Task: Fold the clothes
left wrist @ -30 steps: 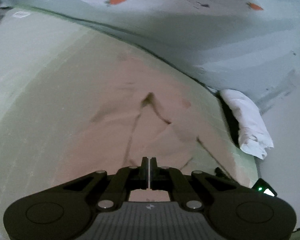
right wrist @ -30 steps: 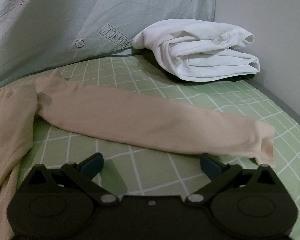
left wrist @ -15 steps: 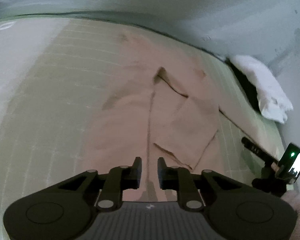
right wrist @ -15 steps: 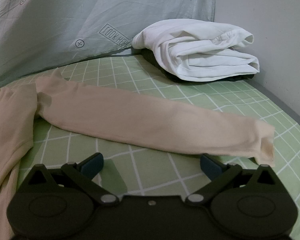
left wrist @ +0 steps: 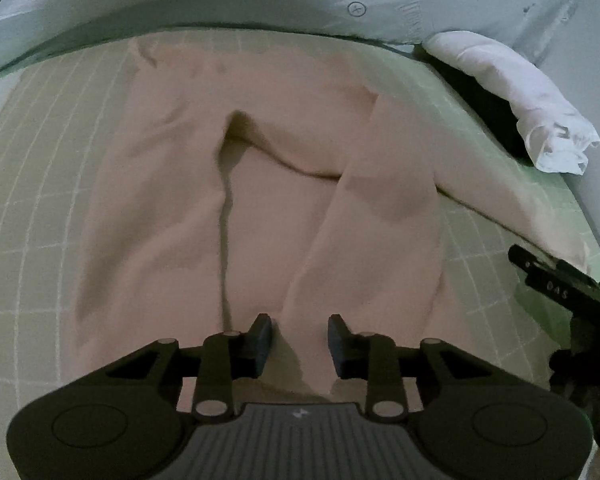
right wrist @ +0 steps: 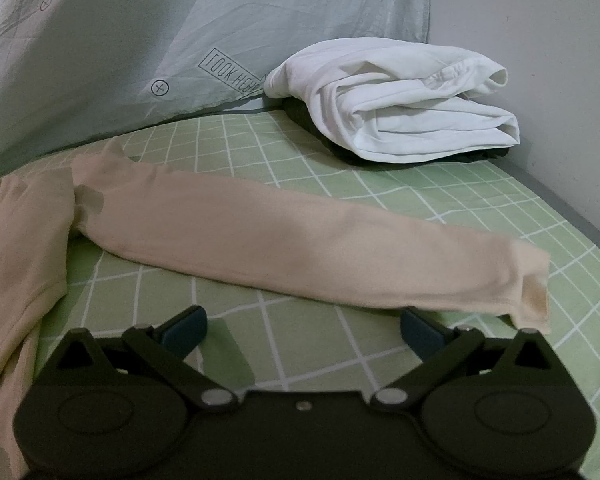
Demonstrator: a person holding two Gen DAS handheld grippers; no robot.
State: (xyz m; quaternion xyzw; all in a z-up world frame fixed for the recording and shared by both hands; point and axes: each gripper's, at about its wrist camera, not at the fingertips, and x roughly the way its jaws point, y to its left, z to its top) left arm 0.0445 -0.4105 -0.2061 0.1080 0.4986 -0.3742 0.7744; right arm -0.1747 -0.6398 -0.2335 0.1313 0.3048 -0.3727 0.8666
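A beige long-sleeved top [left wrist: 260, 208] lies spread on the green checked bed sheet [left wrist: 32, 208], with one sleeve folded in across its body. My left gripper [left wrist: 299, 338] hovers over the near end of that folded sleeve; its jaws are opening and the pads do not press on the cloth between them. The other sleeve [right wrist: 284, 240] stretches out to the right over the sheet. My right gripper [right wrist: 302, 326] stands wide open just in front of that sleeve, nothing between its fingers. It also shows at the right edge of the left wrist view [left wrist: 560, 284].
A folded white garment [right wrist: 396, 108] rests on a dark one at the back right, against the wall [right wrist: 540, 20]. A pale grey-green printed pillow [right wrist: 140, 40] runs along the back. The bed's right edge [right wrist: 572, 216] drops off close to the sleeve's cuff.
My left gripper went from shut to partly open while it sank towards the top and rolled. The folded sleeve now lies flat on the body. The right gripper has not moved.
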